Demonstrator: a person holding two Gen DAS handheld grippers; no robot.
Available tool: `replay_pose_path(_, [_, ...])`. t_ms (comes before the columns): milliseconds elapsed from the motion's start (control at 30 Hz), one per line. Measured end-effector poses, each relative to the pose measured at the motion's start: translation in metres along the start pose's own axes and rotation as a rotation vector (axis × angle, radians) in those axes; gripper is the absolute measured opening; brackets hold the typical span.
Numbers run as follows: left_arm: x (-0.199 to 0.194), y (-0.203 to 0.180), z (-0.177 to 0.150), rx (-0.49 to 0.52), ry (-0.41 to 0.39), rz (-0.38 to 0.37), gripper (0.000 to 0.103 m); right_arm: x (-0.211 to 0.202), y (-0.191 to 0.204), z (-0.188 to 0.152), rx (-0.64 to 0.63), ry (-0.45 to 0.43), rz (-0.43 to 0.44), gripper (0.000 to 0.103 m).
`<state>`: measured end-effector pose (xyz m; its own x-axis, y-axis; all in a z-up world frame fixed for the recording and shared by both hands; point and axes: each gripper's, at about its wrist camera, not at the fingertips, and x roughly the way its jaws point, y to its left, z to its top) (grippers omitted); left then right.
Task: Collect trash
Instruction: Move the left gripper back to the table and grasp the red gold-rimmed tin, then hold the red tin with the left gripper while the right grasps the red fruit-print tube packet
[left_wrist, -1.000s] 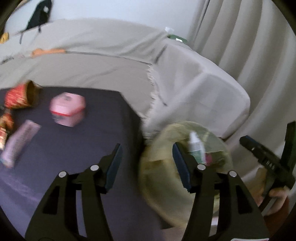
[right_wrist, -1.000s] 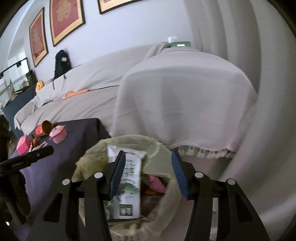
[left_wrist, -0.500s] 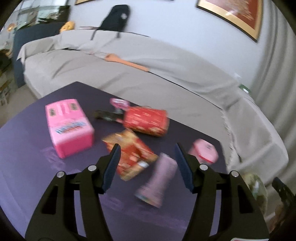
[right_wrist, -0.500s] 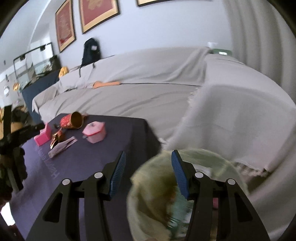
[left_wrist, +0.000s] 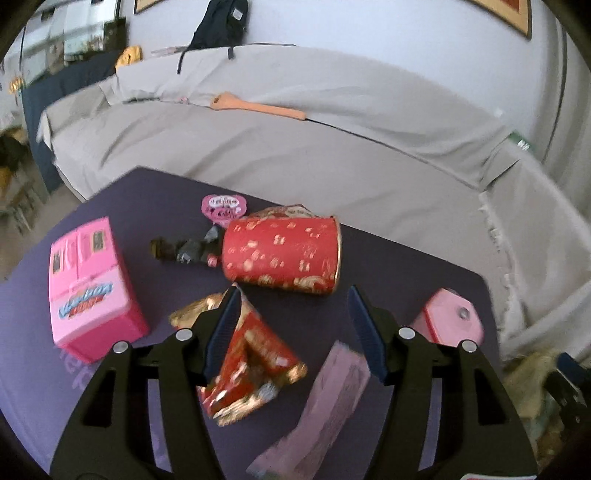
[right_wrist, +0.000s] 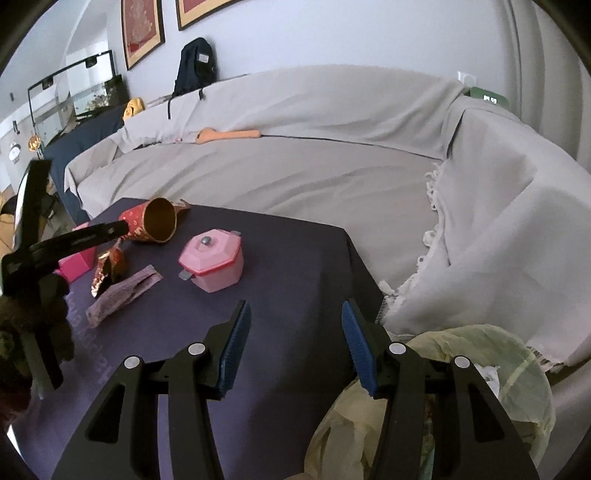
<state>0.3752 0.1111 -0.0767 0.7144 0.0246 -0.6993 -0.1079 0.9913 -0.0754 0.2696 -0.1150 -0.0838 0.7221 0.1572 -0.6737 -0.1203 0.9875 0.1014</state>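
Note:
Trash lies on the dark purple table (left_wrist: 406, 266): a red and gold cylinder can (left_wrist: 282, 254) on its side, a crumpled red and gold wrapper (left_wrist: 255, 362), a pale pink packet (left_wrist: 325, 413), a dark wrapper (left_wrist: 184, 249) and a pink heart lid (left_wrist: 223, 205). My left gripper (left_wrist: 293, 330) is open and empty, just above the wrapper and in front of the can. My right gripper (right_wrist: 291, 347) is open and empty over the table's near right edge, beside the yellow-green trash bag (right_wrist: 509, 373). The can (right_wrist: 153, 221) and packet (right_wrist: 122, 291) show in the right wrist view.
A pink toy box (left_wrist: 92, 284) stands at the table's left and a pink lidded pot (left_wrist: 448, 321) at its right. A sofa under a grey sheet (left_wrist: 332, 147) runs behind the table. A black backpack (right_wrist: 195, 66) leans on the sofa back.
My left gripper has swung from the trash bag to the table and closed in on the can and wrapper. My right gripper has moved left from over the bag to the table's edge.

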Motion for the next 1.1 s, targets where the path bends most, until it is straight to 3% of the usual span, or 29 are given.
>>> replay_pose_path(133, [0.022,-0.016,0.006,0.043,0.022,0.094,0.057,0.007,-0.003,-0.001,0.009,0.019,0.002,0.049])
replay_pose_path(267, [0.034,-0.007,0.011,-0.006,0.061,0.050,0.055,0.014,-0.001,0.003,0.015,0.032,0.026,0.049])
replay_pose_path(333, [0.033,0.005,0.011,-0.009,0.058,0.016,0.020,0.018,0.005,0.007,0.007,0.036,0.039,0.049])
replay_pose_path(433, [0.018,0.032,0.006,-0.036,0.056,-0.047,0.006,0.023,0.020,0.015,-0.016,0.036,0.070,0.049])
replay_pose_path(567, [-0.026,0.074,-0.014,-0.074,0.042,-0.124,0.004,0.032,0.054,0.028,-0.066,0.035,0.112,0.049])
replay_pose_path(767, [-0.084,0.119,-0.041,-0.040,-0.009,-0.154,0.004,0.058,0.117,0.056,-0.137,0.042,0.177,0.049])
replay_pose_path(1000, [-0.100,0.171,-0.056,-0.076,0.014,-0.208,0.004,0.110,0.189,0.100,-0.175,0.072,0.286,0.049])
replay_pose_path(1100, [-0.097,0.188,-0.062,-0.106,0.043,-0.242,0.004,0.139,0.215,0.115,-0.211,0.101,0.275,0.049])
